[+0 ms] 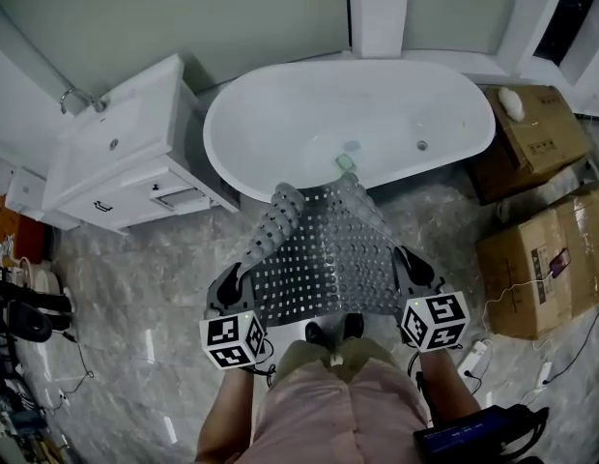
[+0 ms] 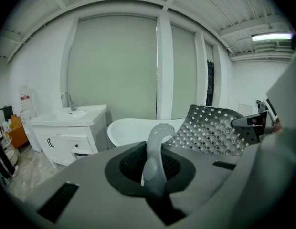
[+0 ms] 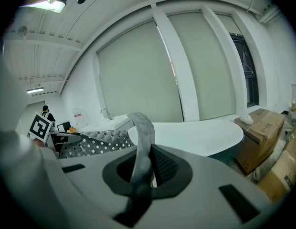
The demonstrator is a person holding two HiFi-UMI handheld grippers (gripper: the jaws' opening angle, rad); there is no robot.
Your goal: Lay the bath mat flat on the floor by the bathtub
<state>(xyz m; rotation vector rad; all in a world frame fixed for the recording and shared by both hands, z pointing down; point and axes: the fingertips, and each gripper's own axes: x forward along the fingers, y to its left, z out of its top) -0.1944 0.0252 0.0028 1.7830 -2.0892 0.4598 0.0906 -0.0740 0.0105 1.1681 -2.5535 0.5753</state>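
Note:
The grey perforated bath mat (image 1: 324, 254) hangs in the air between my two grippers, in front of the white oval bathtub (image 1: 309, 119). Its far edge curls up and droops toward the tub. My left gripper (image 1: 232, 280) is shut on the mat's near left corner, and a strip of mat (image 2: 155, 156) stands pinched between its jaws. My right gripper (image 1: 411, 269) is shut on the near right corner, with the mat's edge (image 3: 141, 151) clamped in its jaws. The bathtub (image 2: 138, 128) also shows in the left gripper view, and the bathtub (image 3: 200, 135) in the right gripper view.
A white vanity with sink (image 1: 126, 153) stands left of the tub. Cardboard boxes (image 1: 541, 249) are stacked at the right, with cables (image 1: 493, 356) on the marble floor (image 1: 135, 288). The person's legs and shoes (image 1: 333, 332) are below the mat. Clutter lies at the far left (image 1: 19, 298).

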